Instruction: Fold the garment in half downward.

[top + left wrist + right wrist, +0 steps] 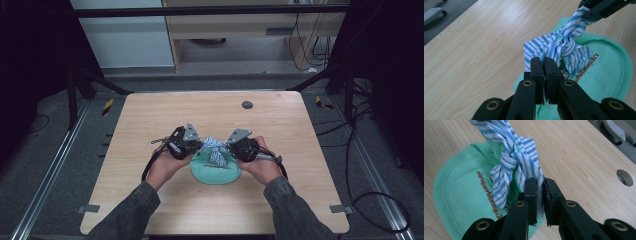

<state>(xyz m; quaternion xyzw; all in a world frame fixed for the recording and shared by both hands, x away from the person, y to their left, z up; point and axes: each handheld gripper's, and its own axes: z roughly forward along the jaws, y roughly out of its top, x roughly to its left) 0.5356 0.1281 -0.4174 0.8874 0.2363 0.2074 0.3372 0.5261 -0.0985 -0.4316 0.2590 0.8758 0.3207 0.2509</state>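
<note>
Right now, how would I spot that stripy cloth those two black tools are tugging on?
Start at the wooden table and find the green waffle-weave cloth lying near its middle, between the person's two hands. The blue-and-white striped cloth sits on top of it, knotted, each end pinched in black jaws. Its stripes and its knot set it apart from the plain, flat green one.
</note>
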